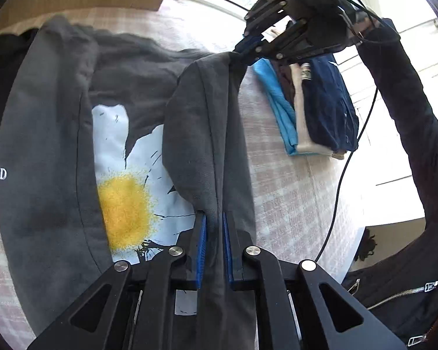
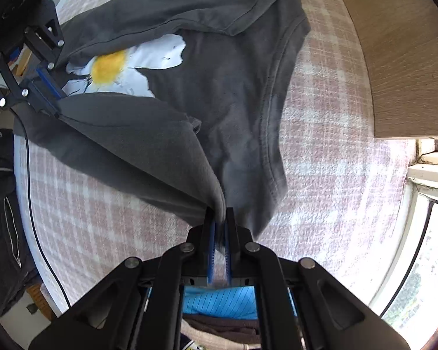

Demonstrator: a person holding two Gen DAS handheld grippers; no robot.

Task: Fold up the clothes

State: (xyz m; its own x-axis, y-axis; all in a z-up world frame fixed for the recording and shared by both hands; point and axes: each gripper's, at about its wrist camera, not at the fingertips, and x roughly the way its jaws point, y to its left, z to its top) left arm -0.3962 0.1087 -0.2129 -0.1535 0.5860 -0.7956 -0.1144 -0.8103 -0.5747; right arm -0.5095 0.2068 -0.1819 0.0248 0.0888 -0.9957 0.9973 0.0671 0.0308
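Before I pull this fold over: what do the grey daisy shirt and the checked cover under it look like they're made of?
Dark grey T-shirt with the daisy print: looks like soft matte cotton jersey, judging by its limp drape and stitched hems; the flower reads as a flat printed layer. Pink-and-white checked bed cover: a fuzzy, towel-like weave, possibly terry or brushed cotton. Left gripper and right gripper both pinch the shirt.

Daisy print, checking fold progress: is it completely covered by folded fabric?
No, much of the daisy print shows on the grey T-shirt, only partly overlapped by the lifted edge.

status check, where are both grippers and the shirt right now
Left gripper and right gripper both shut on the grey daisy t-shirt, edge lifted between them. Folded clothes stack beside it, not blocking.
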